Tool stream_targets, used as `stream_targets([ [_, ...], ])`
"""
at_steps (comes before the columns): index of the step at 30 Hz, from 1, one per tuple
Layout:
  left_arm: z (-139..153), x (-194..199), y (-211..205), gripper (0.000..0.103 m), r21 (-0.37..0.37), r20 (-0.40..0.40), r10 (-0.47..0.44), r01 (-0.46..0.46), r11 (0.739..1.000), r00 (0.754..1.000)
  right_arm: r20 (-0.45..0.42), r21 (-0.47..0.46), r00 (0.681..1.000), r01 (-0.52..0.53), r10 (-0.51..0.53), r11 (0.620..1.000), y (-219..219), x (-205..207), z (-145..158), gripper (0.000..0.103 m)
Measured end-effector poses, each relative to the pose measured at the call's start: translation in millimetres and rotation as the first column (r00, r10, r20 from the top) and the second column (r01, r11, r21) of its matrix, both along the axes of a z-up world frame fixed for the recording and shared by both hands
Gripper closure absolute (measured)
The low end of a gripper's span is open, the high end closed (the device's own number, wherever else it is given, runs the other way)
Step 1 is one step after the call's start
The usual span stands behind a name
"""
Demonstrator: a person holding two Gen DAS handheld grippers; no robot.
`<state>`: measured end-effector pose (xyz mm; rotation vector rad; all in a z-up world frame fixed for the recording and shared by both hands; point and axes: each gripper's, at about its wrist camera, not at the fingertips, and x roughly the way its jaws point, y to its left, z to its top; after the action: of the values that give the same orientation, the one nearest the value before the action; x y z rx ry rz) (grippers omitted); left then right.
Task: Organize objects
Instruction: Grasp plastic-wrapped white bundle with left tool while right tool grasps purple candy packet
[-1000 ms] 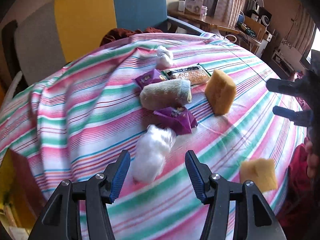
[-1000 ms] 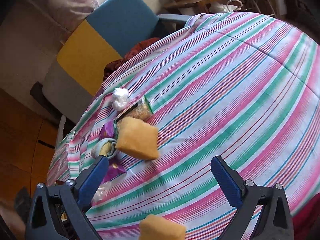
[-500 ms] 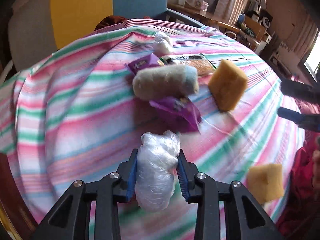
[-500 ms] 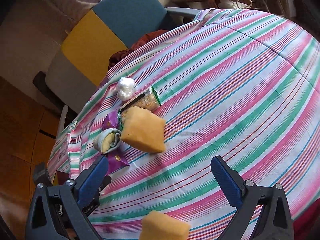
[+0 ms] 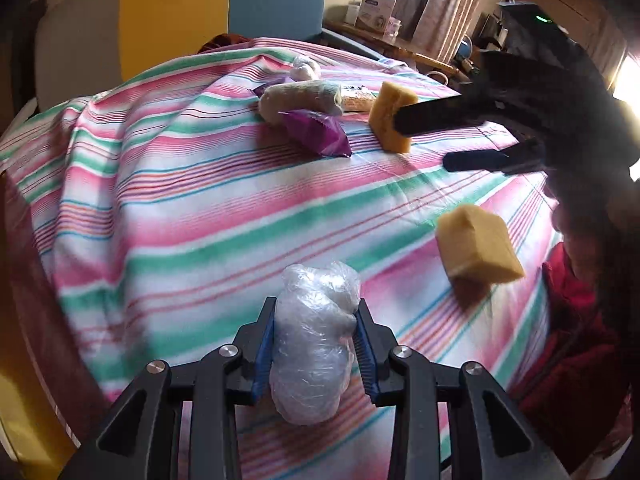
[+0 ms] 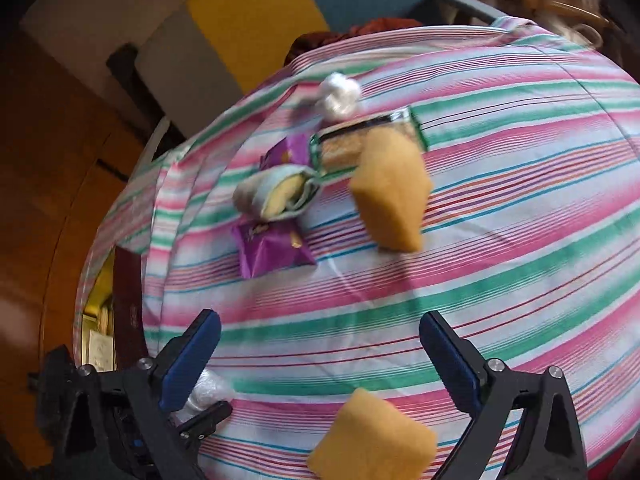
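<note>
- The left gripper [image 5: 316, 350] has its blue-padded fingers [image 5: 265, 346] clamped on a bundle of clear plastic wrap [image 5: 316, 340], at the bottom centre of the left wrist view.
- The right gripper [image 6: 320, 354] has its fingers [image 6: 192, 354] wide apart and closing, with only the striped cloth [image 6: 500, 208] between them; a yellow sponge [image 6: 370, 444] lies on the cloth just below the gap, at the bottom of the right wrist view.
- A second yellow sponge [image 6: 390, 192] stands on edge near the centre of that view.
- Left of it lie a rolled cloth [image 6: 276, 194], a purple packet [image 6: 270, 250] touching the roll's lower side, and a clear snack pack [image 6: 360, 140] behind the sponge.
- A small white wad [image 6: 340, 94] sits above these, near the cloth's upper edge.
- A yellow and blue chair back [image 6: 256, 12] fills the top of the frame.
</note>
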<state>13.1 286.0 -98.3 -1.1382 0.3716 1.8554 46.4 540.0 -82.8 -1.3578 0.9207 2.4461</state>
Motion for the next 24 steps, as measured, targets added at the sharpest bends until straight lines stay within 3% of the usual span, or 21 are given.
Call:
stream_targets([
  [10,-4.1,2.4,-4.2,0.068,0.045,-0.004,0.002,-0.002,0.999,1.0,0.069,0.004,0.995,-0.07,0.069,0.998,-10.7,-62.7,-14.9,0.009],
  [19,-6.4,5.1,-5.5,0.068,0.065,-0.022,0.0,0.002,0.998,1.0,0.139,0.118,0.988,-0.08,0.063,0.99,-13.0,-116.1,-25.0,0.01],
  [21,-6.6,5.3,-5.3,0.068,0.068,-0.023,0.0,0.002,0.998,1.0,0.188,0.128,0.979,-0.098,0.072,0.987,-14.6,-123.0,-33.1,0.027],
  [23,-6.6,5.3,-5.4,0.068,0.072,-0.023,0.001,0.0,0.997,1.0,0.218,0.211,0.974,-0.107,0.06,0.972,-20.5,-120.4,-31.8,0.057],
  [24,-7.3,5.5,-6.9,0.068,0.075,-0.023,0.002,0.0,0.997,1.0,0.216,0.203,0.972,-0.135,0.09,0.97,-24.3,-116.7,-31.1,0.057],
])
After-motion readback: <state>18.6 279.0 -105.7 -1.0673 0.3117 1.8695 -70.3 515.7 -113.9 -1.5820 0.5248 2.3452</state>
